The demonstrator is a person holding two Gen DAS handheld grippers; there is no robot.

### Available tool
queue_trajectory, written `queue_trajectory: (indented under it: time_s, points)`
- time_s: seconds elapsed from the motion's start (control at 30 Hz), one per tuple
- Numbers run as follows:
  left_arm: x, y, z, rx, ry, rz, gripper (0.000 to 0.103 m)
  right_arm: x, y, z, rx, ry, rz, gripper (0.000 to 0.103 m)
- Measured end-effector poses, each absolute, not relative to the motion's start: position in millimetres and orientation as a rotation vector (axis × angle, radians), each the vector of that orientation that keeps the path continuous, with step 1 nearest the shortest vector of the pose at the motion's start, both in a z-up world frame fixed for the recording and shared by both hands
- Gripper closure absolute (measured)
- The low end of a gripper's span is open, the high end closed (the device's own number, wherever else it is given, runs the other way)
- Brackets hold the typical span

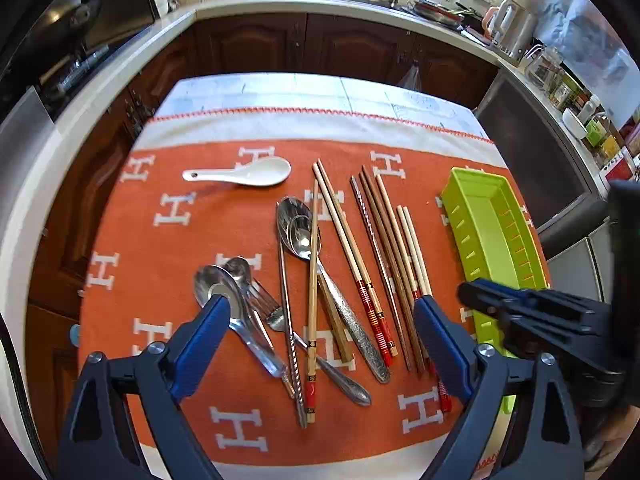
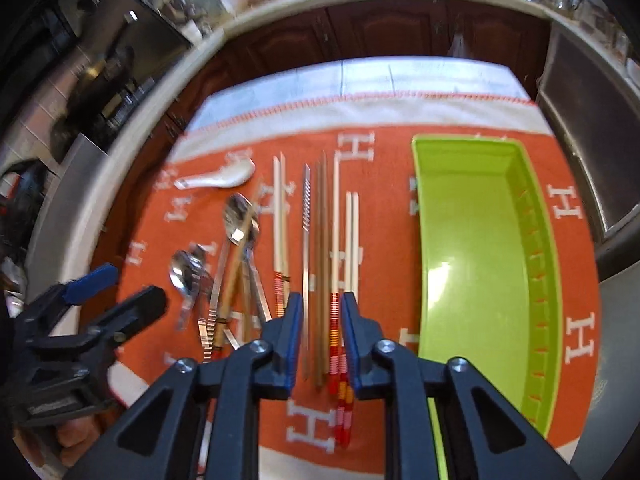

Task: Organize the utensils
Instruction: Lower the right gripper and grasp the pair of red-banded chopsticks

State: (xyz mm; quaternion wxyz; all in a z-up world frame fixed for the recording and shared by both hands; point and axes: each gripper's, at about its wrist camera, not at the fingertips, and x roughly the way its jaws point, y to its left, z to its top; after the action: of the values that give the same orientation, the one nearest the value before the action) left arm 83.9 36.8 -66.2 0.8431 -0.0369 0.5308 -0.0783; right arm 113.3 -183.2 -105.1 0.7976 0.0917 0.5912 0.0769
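Note:
Utensils lie on an orange cloth (image 1: pixel 168 248): a white ceramic spoon (image 1: pixel 244 173), metal spoons (image 1: pixel 298 228) and a fork (image 1: pixel 269 306), and several chopsticks (image 1: pixel 394 264). An empty green tray (image 1: pixel 494 232) stands at the right; it also shows in the right wrist view (image 2: pixel 476 264). My left gripper (image 1: pixel 324 308) is open wide above the metal spoons and chopsticks. My right gripper (image 2: pixel 320 304) is partly open above the near ends of a group of chopsticks (image 2: pixel 320 248), not holding them; it shows in the left wrist view (image 1: pixel 520 312).
The table stands in a kitchen with dark wood cabinets (image 1: pixel 360 48) behind it. A counter (image 1: pixel 120 64) runs round the left and back, with a kettle (image 1: pixel 510 26) and jars (image 1: pixel 568 88) at the right. A dark appliance (image 1: pixel 532 148) stands right of the table.

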Motion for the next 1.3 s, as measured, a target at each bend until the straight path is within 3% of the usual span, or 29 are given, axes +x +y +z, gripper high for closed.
queue_trajectory:
  time_s: [0.07, 0.23, 1.3]
  points:
    - [86.9, 37.4, -74.2, -0.091, 1.141, -0.17, 0.022, 121.3, -180.0, -118.0, 0.182, 1.296, 0.163, 0.093]
    - [88.4, 38.8, -90.1, -0.13, 1.178, -0.183, 0.027, 128.9, -178.7, -142.3, 0.157, 1.363, 0.117, 0.099]
    - [86.6, 44.9, -94.4, -0.18, 1.196, -0.199, 0.027, 141.0, -157.1, -158.2, 0.069, 1.472, 0.099, 0.098]
